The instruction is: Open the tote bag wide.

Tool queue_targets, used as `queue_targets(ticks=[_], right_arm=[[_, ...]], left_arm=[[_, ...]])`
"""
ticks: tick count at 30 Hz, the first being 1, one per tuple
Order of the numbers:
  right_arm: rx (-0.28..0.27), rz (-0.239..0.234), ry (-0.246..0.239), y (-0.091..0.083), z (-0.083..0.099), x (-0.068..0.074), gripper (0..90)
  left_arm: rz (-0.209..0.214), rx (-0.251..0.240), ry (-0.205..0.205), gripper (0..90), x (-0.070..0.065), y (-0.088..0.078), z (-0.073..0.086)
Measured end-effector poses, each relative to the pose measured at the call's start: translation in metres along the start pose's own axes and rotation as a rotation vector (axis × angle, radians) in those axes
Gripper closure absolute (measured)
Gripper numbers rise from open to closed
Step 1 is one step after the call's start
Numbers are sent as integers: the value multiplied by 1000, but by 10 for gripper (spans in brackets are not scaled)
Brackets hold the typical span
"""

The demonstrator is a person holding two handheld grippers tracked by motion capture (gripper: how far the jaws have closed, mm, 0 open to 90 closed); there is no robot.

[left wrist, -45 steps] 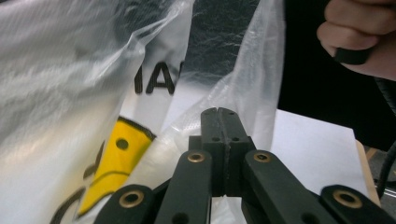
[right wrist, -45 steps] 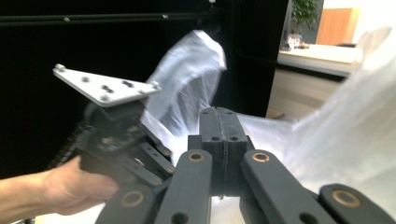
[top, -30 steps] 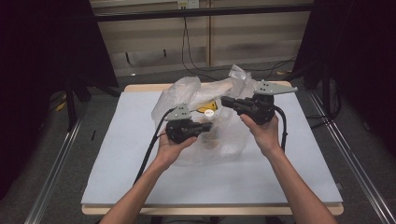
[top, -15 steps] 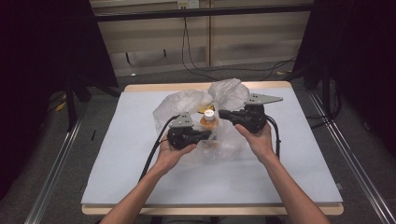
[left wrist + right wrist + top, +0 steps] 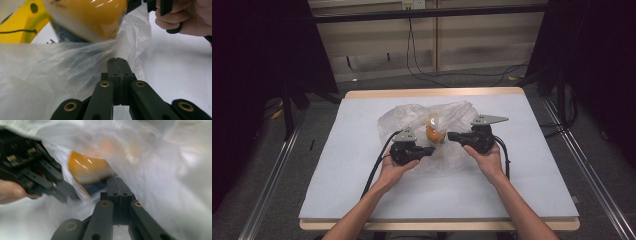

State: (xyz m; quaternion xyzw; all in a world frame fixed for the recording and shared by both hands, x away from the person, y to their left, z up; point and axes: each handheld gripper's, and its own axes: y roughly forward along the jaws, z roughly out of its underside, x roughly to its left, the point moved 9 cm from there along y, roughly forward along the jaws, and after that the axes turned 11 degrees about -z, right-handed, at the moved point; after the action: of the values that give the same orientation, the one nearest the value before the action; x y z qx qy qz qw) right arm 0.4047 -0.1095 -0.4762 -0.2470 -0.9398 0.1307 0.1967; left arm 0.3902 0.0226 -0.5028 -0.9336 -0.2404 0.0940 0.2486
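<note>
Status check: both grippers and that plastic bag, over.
Left gripper and right gripper both shut, pinching the clear plastic bag. Orange object inside, between them. Nothing in the way on the table.

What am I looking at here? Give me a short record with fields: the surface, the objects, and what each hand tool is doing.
surface: white-topped table
bag: thin clear plastic bag, crumpled at the table's middle
contents: glossy orange-yellow rounded object sitting in the bag; what it is cannot be told
left gripper: jaws closed, film pinched between them at the bag's left side
right gripper: jaws closed, at the bag's right side among the film
hands: one on each gripper
</note>
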Motion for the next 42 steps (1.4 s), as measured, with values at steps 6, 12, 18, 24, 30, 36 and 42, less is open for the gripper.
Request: queue_targets(ticks=[6, 12, 18, 24, 30, 36, 42], right_arm=[[95, 32, 22, 2, 30, -16, 900], [143, 52, 49, -1, 48, -27, 900], [246, 57, 59, 8, 67, -30, 900], [251, 54, 47, 8, 67, -28, 900], [183, 9, 17, -7, 51, -12, 900], [147, -3, -17, -41, 43, 12, 900], [55, 10, -18, -76, 29, 24, 900]], left_arm=[[-19, 60, -22, 900, 11, 0, 19], [-37, 125, -45, 900, 21, 4, 35], [-38, 173, -35, 900, 22, 9, 44], [-37, 176, -55, 900, 20, 7, 43], [-24, 117, -18, 900, 10, -11, 29], [-33, 56, -22, 900, 9, -36, 19], [-38, -33, -38, 900, 5, -60, 4]])
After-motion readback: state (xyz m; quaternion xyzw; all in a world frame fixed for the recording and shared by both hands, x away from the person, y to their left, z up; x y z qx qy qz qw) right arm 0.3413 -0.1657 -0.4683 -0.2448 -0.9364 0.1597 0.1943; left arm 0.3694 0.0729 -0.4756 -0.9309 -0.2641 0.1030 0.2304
